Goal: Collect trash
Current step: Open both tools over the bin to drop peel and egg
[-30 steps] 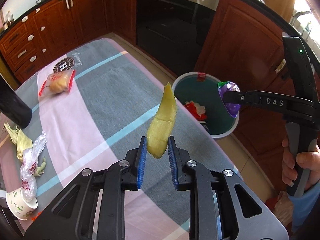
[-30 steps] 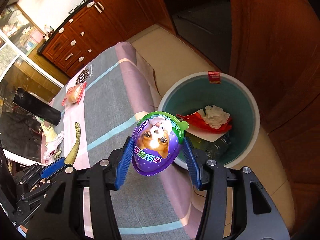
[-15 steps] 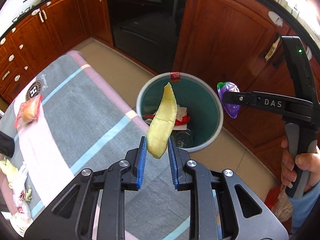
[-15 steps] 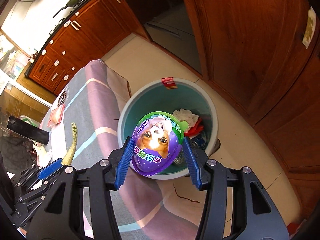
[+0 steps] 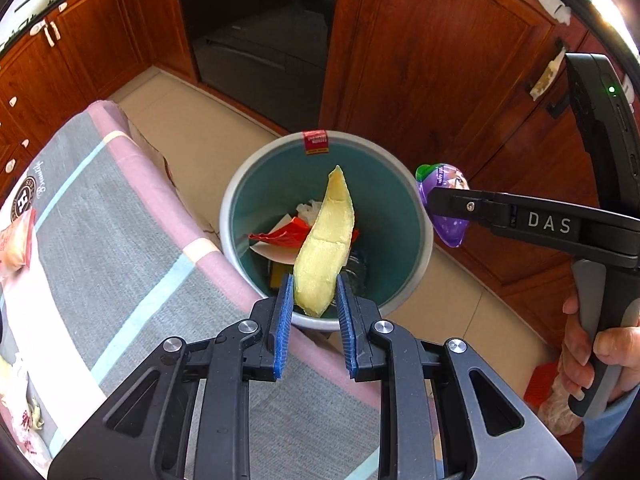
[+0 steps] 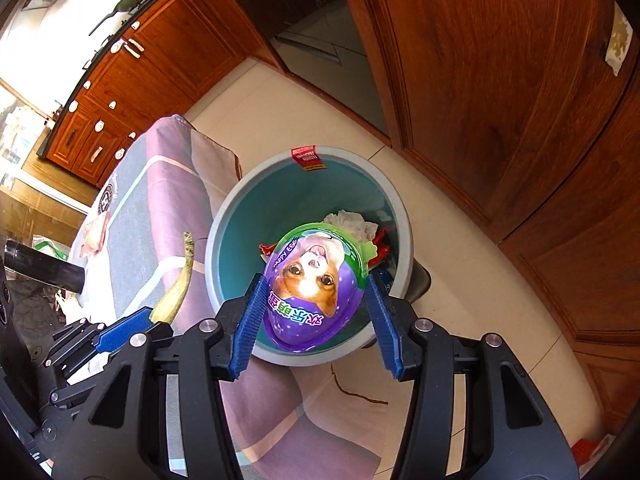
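My left gripper (image 5: pixel 314 298) is shut on a yellow banana peel (image 5: pixel 325 248), which stands up from the blue pads and hangs over the open teal trash bin (image 5: pixel 256 184). My right gripper (image 6: pixel 316 300) is shut on a purple egg-shaped package with a dog's face (image 6: pixel 316 284), held above the near side of the bin (image 6: pixel 304 192). In the left wrist view the right gripper (image 5: pixel 444 204) and the purple package (image 5: pixel 450 232) hover just beyond the bin's right rim. Red wrappers and crumpled paper (image 5: pixel 298 232) lie inside the bin. The banana peel (image 6: pixel 176 284) and left gripper show at the left of the right wrist view.
A table with a grey, pink and blue striped cloth (image 5: pixel 104 216) stands left of the bin, its edge touching the rim. A bagged snack (image 5: pixel 16 240) and other litter lie on it. Wooden cabinets (image 5: pixel 440 60) and a dark oven (image 5: pixel 256 28) stand behind. A hand (image 5: pixel 600 356) grips the right handle.
Both grippers have travelled from above the table towards the bin and sunk a little. The peel now hangs over the bin's opening, and the purple package sits above its near side.
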The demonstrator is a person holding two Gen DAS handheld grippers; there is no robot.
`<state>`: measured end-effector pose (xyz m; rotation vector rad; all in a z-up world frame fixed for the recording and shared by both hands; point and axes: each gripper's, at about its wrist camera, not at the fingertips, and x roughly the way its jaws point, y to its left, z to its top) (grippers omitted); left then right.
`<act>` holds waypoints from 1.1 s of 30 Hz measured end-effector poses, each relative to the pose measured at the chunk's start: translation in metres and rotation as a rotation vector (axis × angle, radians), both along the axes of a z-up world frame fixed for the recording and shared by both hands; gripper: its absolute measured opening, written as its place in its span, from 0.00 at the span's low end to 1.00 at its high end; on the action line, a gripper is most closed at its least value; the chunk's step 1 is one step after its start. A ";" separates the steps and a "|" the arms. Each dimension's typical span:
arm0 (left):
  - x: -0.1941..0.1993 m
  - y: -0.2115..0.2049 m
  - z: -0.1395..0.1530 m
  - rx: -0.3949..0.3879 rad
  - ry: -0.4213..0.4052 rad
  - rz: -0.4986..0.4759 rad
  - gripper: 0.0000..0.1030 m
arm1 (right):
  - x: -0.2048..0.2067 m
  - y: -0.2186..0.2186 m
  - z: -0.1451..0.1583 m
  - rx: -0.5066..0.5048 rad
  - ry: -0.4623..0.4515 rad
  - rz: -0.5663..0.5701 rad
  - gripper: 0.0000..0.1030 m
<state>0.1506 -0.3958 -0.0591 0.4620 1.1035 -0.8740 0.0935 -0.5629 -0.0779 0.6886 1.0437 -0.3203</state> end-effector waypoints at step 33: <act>0.006 0.030 -0.014 -0.006 -0.007 0.080 0.90 | 0.030 0.016 -0.031 0.069 0.094 0.025 0.80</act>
